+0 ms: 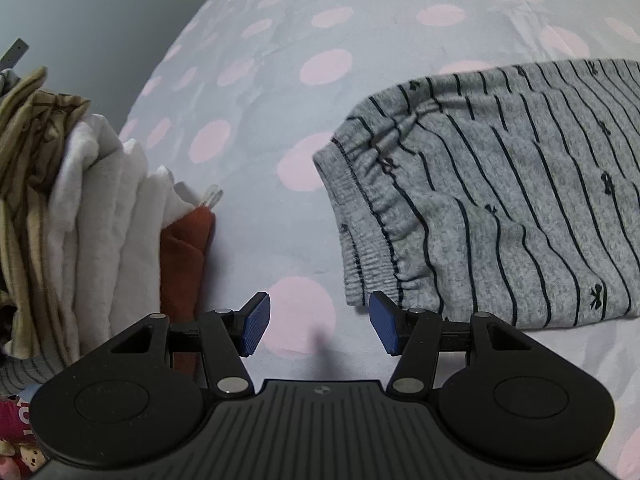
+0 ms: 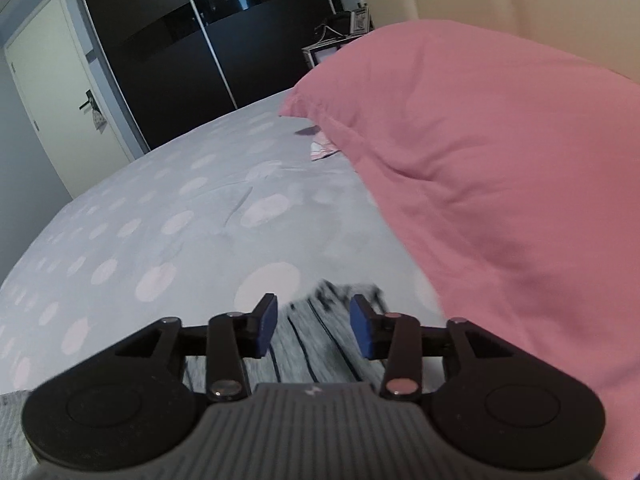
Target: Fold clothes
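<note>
A grey garment with thin black stripes and small bows (image 1: pixel 500 192) lies flat on the bed, its ribbed waistband toward the left. My left gripper (image 1: pixel 318 326) is open and empty, low over the bedspread just left of the waistband's near corner. My right gripper (image 2: pixel 314 330) is open and empty, hovering above another part of the striped garment (image 2: pixel 304 336), which looks blurred between and below the fingers.
A stack of folded clothes (image 1: pixel 100 216), white, tan and rust, stands at the left. The bedspread (image 1: pixel 280 80) is grey with pink dots. A large pink pillow (image 2: pixel 500 168) fills the right. A door (image 2: pixel 64 92) and dark wardrobe (image 2: pixel 200 40) stand beyond the bed.
</note>
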A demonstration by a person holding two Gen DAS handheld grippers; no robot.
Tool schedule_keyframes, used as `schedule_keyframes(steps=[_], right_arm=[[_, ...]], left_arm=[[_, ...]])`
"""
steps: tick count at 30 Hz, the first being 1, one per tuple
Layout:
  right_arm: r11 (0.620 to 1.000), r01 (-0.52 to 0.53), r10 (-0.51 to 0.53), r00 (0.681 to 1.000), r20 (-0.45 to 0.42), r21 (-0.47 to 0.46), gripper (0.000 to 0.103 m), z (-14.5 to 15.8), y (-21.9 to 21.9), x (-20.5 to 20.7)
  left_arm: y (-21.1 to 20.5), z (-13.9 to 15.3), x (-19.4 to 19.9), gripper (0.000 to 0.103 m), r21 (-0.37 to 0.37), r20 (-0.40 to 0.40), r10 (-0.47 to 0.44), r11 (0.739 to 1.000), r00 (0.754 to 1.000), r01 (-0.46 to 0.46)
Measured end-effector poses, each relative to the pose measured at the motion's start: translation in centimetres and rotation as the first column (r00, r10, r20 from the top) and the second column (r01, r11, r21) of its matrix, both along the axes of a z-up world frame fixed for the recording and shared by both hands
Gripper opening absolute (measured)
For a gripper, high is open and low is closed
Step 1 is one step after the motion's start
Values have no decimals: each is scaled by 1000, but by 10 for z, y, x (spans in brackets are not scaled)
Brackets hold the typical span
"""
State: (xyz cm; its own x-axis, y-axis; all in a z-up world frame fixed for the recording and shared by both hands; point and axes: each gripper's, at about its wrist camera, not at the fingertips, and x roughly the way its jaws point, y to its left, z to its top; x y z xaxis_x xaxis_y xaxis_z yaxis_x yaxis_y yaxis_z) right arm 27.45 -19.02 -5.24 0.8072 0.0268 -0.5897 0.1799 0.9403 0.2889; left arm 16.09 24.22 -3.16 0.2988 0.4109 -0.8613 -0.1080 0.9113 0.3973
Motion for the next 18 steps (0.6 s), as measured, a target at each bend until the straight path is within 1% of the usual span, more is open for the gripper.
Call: schedule_keyframes(steps=[3,4,6,7,9,12,14,18], right_arm=[[999,-2,0,999,-44,-51,54,-14,11,23],[997,-3,-1,998,-55,-76,52,-17,14,28],[992,-4,-6,997,-81,-123,17,-21,19,33],[989,-4,-9,996,-87,-148,7,-21,22,33],[979,14,-25,998,-53,-202,7,-18,25,30],[966,86,-88,996,1,-245,6,-11,19,29],[959,115,-120,993,-5,-259,6,-11,13,36],[957,96,-117,991,-60,-274,7,-26,14,48]], left_arm=[[-2,-5,2,53,-1,-23,-13,1000,1000,13],[-3,-6,1,53,-2,-23,-16,1000,1000,16],[-4,-6,0,53,-6,-26,-23,1000,999,22],[-4,-7,-1,53,-8,-28,-26,1000,999,26],[-4,-8,-3,53,-5,-33,-28,1000,999,28],[0,-9,-3,53,5,-37,-12,1000,999,12],[3,-7,-3,53,-4,-31,6,1000,999,-6],[4,2,-1,53,-36,21,21,999,1000,-20]])
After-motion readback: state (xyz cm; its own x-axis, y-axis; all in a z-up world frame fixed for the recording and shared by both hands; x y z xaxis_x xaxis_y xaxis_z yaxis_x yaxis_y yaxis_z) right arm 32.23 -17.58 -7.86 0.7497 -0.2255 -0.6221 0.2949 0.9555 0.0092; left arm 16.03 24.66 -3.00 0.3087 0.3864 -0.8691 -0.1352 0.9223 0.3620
